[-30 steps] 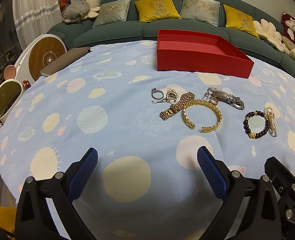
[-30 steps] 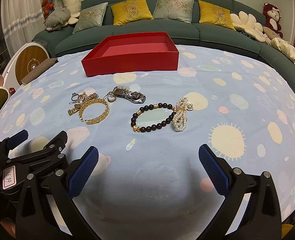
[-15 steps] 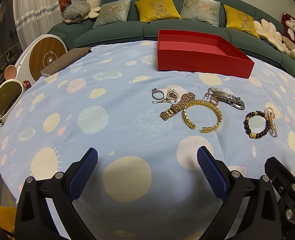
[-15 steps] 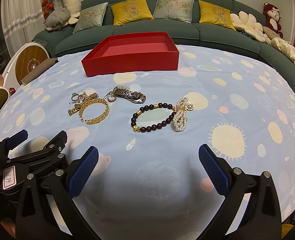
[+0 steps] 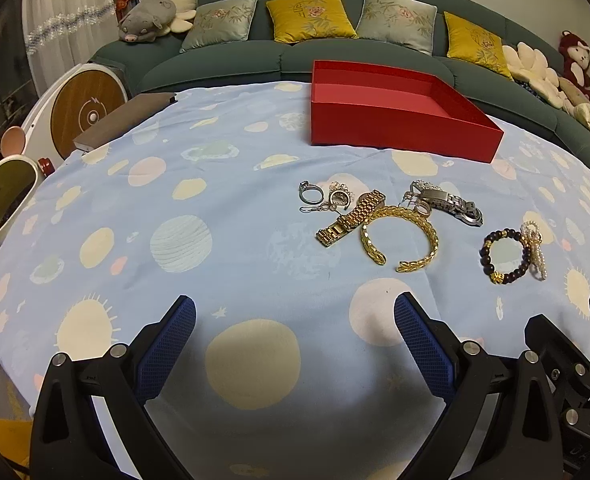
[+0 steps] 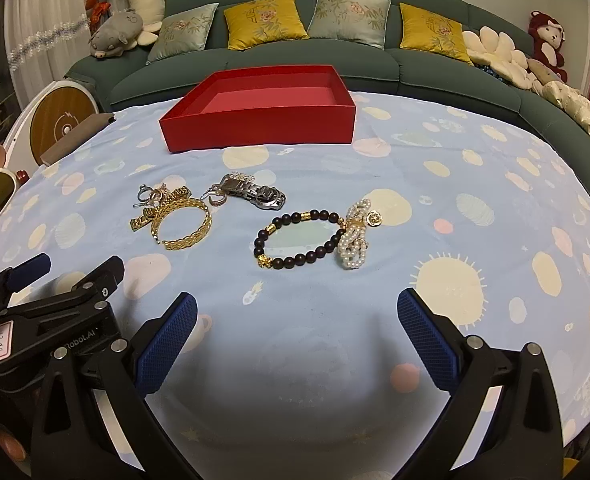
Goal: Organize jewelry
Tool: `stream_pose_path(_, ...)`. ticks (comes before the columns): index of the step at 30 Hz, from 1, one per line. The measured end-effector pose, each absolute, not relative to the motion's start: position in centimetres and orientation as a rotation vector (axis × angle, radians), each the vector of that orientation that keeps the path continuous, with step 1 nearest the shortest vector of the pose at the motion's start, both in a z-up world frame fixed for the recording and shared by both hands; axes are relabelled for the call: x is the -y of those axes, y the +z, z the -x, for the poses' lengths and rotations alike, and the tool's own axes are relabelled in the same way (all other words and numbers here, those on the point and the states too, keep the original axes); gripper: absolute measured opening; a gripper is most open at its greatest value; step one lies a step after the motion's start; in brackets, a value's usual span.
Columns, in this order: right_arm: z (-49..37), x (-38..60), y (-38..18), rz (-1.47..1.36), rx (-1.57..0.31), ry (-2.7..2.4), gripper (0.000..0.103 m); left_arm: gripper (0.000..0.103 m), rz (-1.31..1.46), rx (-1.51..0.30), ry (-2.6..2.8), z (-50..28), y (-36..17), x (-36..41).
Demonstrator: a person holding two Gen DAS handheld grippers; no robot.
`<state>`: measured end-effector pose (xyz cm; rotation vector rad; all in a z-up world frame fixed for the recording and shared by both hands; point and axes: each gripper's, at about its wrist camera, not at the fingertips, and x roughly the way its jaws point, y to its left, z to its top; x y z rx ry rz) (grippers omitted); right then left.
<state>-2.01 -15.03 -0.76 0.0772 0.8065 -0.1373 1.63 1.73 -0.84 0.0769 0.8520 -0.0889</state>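
Note:
An empty red box (image 5: 395,120) (image 6: 263,108) stands at the far side of the table. In front of it lie silver rings (image 5: 310,193), a gold watch band (image 5: 351,217), a gold cuff bracelet (image 5: 401,236) (image 6: 185,222), a silver watch (image 5: 449,205) (image 6: 255,193), a dark bead bracelet (image 5: 503,256) (image 6: 299,240) and a pearl bracelet (image 5: 537,248) (image 6: 355,242). My left gripper (image 5: 295,340) is open and empty, near the front edge. My right gripper (image 6: 297,336) is open and empty, in front of the bead bracelet.
A blue cloth with planets (image 5: 175,240) covers the round table. A green sofa with cushions (image 5: 315,16) and plush toys curves behind it. A white round device (image 5: 83,108) and a brown book (image 5: 127,116) sit at the left.

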Motion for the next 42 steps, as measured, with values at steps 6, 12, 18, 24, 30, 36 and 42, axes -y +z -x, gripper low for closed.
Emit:
stream_pose_path(6,1.8,17.0,-0.8,-0.102,-0.811,-0.154,0.098,0.097,-0.063,-0.860,-0.078,-3.1,-0.6,-2.7)
stream_pose_path(12,1.1,18.6,-0.5,-0.161,-0.830,-0.148,0.098,0.097,-0.052,-0.872,-0.088,-5.1,-0.1,-3.4)
stream_pose_path(18,-0.9,17.1,0.9,-0.073,-0.829,-0.087,0.095,0.097,-0.128,-0.847,-0.135,-6.7,1.1,-2.2)
stream_pose_path(24,-4.2,17.0,1.1,-0.014,-0.849,-0.032,0.070,0.097,-0.187,-0.826,-0.176,-8.1,1.1,-0.7)
stream_pose_path(30,-4.5,17.9,-1.2,-0.120,-0.905,-0.006,0.060,0.097,-0.166,-0.865,-0.231,-7.2,-0.1,-0.1)
stream_pose_path(36,-3.2,18.4,-1.9,-0.152,-0.927,-0.042,0.060,0.090,-0.151,-0.892,-0.233,-7.7,-1.1,1.0)
stream_pose_path(42,-3.2,19.5,-2.0,-0.193,-0.933,-0.074,0.060,0.069,-0.121,-0.964,-0.257,-8.1,-2.6,1.4)
